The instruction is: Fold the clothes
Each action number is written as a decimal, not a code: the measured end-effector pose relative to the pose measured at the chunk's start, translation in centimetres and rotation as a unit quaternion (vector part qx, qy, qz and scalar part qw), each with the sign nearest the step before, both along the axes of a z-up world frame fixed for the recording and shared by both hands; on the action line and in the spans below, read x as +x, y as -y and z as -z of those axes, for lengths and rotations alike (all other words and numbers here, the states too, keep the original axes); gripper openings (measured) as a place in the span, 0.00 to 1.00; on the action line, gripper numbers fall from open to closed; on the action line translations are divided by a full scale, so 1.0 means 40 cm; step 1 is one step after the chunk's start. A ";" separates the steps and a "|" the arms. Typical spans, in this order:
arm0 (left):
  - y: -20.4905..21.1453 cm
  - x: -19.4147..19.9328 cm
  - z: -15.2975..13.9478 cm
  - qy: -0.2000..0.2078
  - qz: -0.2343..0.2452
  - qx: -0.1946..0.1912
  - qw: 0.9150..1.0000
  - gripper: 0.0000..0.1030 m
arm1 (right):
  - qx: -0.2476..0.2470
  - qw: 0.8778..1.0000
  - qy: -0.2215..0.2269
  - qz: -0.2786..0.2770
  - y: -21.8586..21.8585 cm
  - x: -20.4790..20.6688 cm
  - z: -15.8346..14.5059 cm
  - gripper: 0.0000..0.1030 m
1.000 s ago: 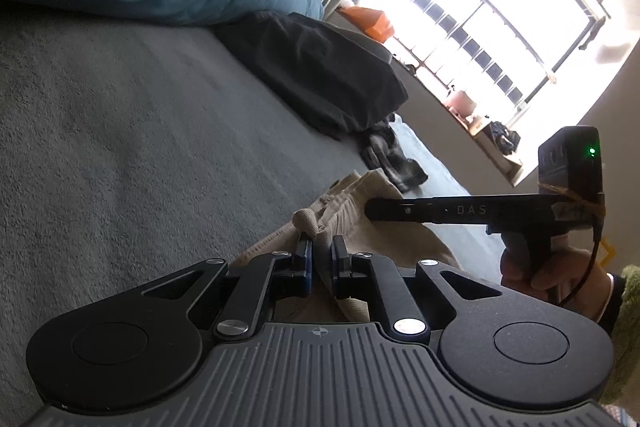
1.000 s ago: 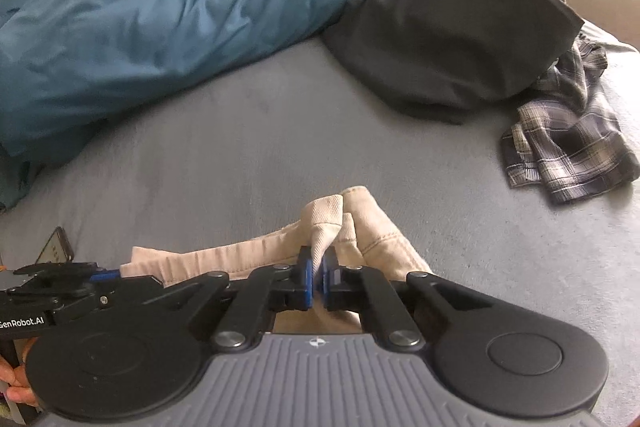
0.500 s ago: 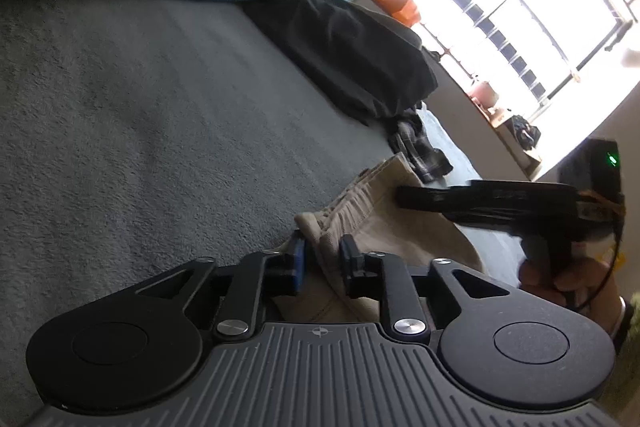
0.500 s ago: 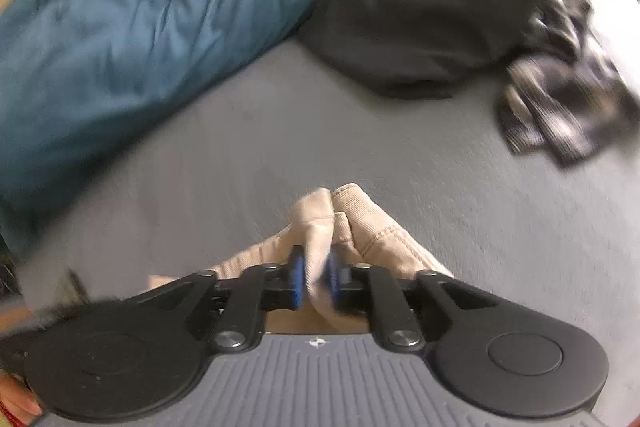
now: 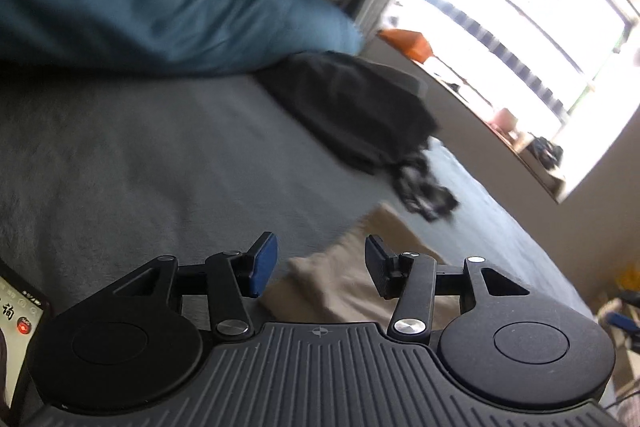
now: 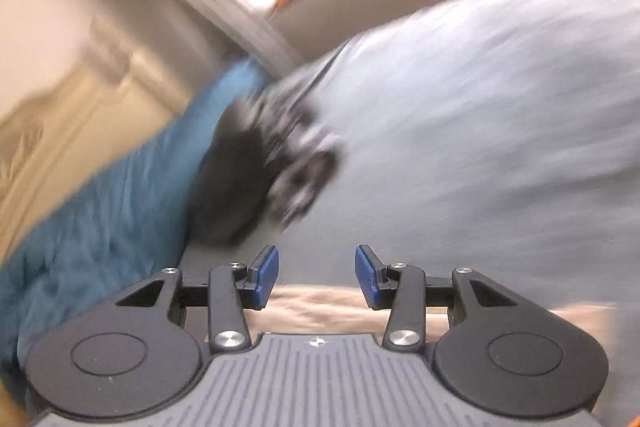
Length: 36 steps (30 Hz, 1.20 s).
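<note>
My left gripper (image 5: 318,263) and right gripper (image 6: 317,277) are both opening, pads clear of the beige trousers (image 5: 340,279), which lie near me on the grey bed (image 5: 140,163). They look soft, light and floppy; I'd pinch a thick seam edge.

The left gripper (image 5: 318,267), jaws opening, hangs above the folded beige cotton trousers (image 5: 340,283) lying on the grey bedspread (image 5: 140,163), pads touching nothing.
</note>
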<state>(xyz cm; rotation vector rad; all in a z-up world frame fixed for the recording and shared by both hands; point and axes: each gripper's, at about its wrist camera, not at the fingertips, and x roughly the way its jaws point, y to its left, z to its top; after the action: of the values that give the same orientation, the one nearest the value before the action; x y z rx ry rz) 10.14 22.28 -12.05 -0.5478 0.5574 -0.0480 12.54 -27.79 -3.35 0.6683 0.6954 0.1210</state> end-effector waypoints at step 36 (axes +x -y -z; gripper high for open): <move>0.407 0.013 0.088 -0.050 0.233 0.288 0.927 0.54 | 0.058 0.995 -0.070 0.049 0.282 -0.143 0.267 0.42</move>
<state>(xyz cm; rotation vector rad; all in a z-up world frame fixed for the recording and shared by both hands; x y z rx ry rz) 10.65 6.01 -15.58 0.1666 0.7552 -0.3004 6.81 -39.08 -14.04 0.8276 0.7937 0.0249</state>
